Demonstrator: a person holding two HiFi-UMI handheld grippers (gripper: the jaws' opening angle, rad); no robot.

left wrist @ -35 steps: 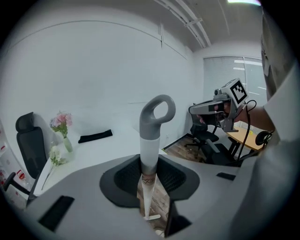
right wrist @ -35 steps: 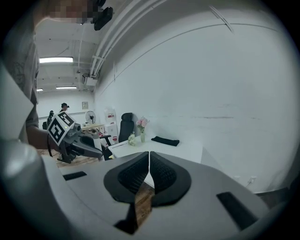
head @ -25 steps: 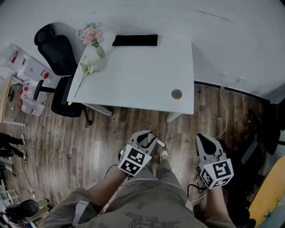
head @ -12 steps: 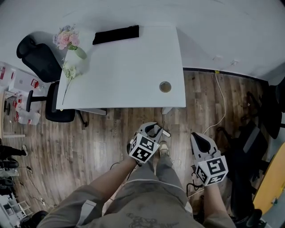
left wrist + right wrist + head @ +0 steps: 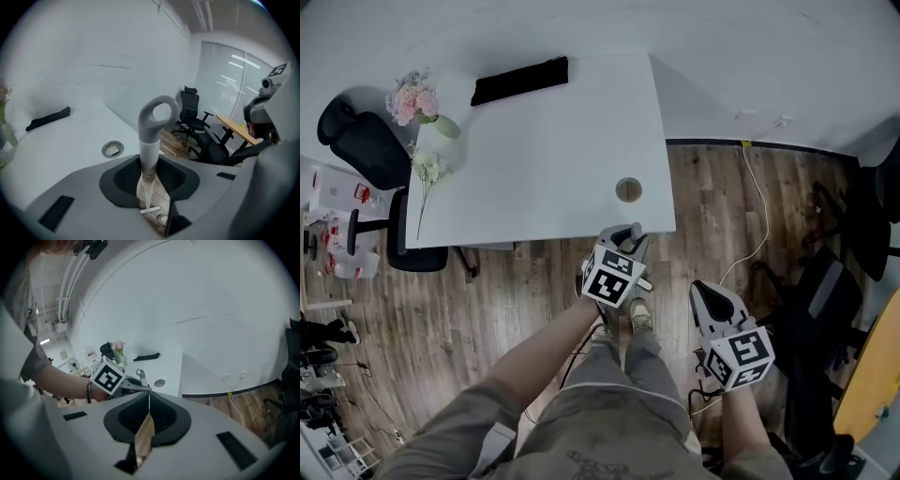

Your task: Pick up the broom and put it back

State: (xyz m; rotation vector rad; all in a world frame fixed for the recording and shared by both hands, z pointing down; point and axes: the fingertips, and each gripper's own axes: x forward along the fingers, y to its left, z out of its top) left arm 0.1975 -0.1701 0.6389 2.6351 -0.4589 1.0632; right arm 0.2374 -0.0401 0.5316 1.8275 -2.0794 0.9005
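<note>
Left gripper view: shows left gripper [image 5: 153,165] clamped on grey broom handle [image 5: 151,136], upright, loop end on top. Head view: places it just off white table's [image 5: 562,141] near edge, beside cable hole [image 5: 628,190]. Right gripper view: finds right gripper [image 5: 148,401] pinched together, empty, above wood floor [image 5: 253,408].

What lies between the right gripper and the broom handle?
Only bare wood floor, as the head view shows. The right gripper hangs empty beside the broom handle, which the left gripper grips.
</note>
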